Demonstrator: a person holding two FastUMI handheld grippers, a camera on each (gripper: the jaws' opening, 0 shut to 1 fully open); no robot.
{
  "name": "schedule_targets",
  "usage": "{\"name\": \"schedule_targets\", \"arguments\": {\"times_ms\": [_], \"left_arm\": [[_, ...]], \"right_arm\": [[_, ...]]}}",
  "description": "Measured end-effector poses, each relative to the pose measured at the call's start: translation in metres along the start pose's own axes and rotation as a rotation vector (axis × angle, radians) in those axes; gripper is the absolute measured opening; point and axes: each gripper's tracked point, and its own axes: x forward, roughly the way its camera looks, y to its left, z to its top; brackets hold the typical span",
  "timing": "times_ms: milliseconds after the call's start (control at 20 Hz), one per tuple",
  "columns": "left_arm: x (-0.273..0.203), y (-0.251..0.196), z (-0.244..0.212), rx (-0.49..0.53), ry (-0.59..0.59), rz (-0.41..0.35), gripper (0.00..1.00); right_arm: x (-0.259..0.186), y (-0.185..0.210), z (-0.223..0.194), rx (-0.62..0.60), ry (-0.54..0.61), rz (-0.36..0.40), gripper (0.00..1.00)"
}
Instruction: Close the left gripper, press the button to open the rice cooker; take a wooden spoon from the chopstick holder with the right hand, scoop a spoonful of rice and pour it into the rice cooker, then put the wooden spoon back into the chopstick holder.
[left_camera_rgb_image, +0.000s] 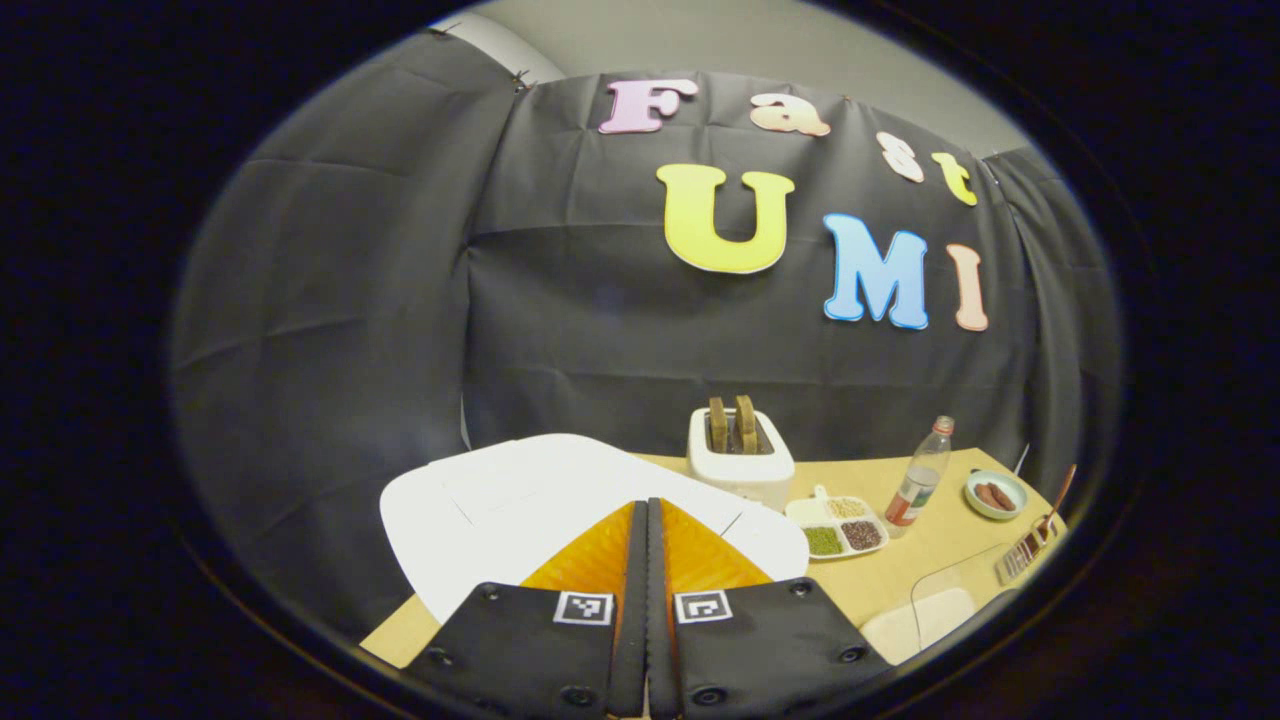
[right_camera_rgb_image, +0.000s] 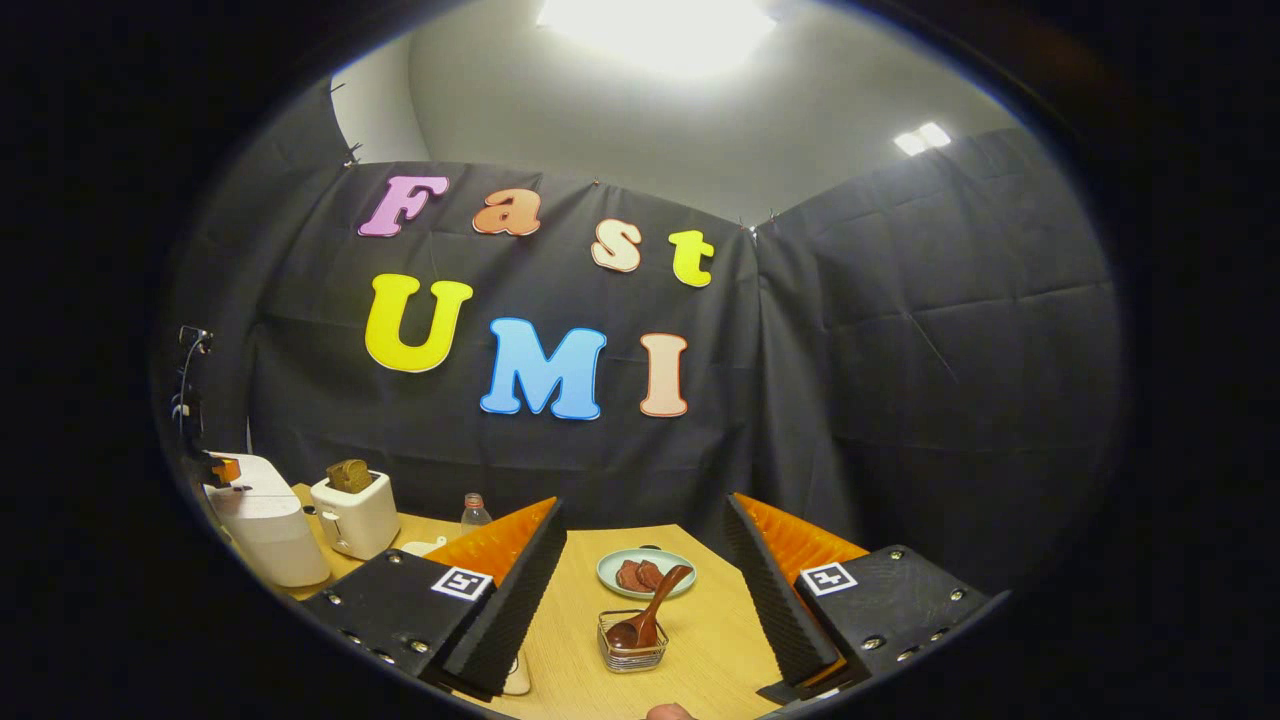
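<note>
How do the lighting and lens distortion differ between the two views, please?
Left gripper view: dim, even light, the rice cooker lid bright, nearly washed out, the table edge bowed by the fisheye. Right gripper view: a ceiling light blown out to glare, the wooden spoon sharp, booth walls curving outward.
</note>
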Motion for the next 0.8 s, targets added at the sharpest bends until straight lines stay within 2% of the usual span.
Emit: {"name": "schedule_targets", "arguments": {"times_ms": [250, 500, 650, 800], "left_arm": [[0.006, 0.003, -0.022, -0.01, 0.046, 0.007, 0.09], [0.011, 0.002, -0.024, -0.02, 0.049, 0.021, 0.09], [0.009, 0.003, -0.018, -0.044, 0.038, 0.03, 0.09], [0.003, 0.003, -0.004, -0.005, 0.009, 0.043, 0.09]], "right_arm": [[-0.003, -0.004, 0.0, -0.015, -0.002, -0.005, 0.96], [-0.003, -0.005, 0.001, -0.012, -0.001, -0.004, 0.96], [-0.003, -0.003, 0.002, -0.004, -0.003, 0.009, 0.96], [-0.002, -0.006, 0.009, -0.015, -0.025, 0.018, 0.96]]}}
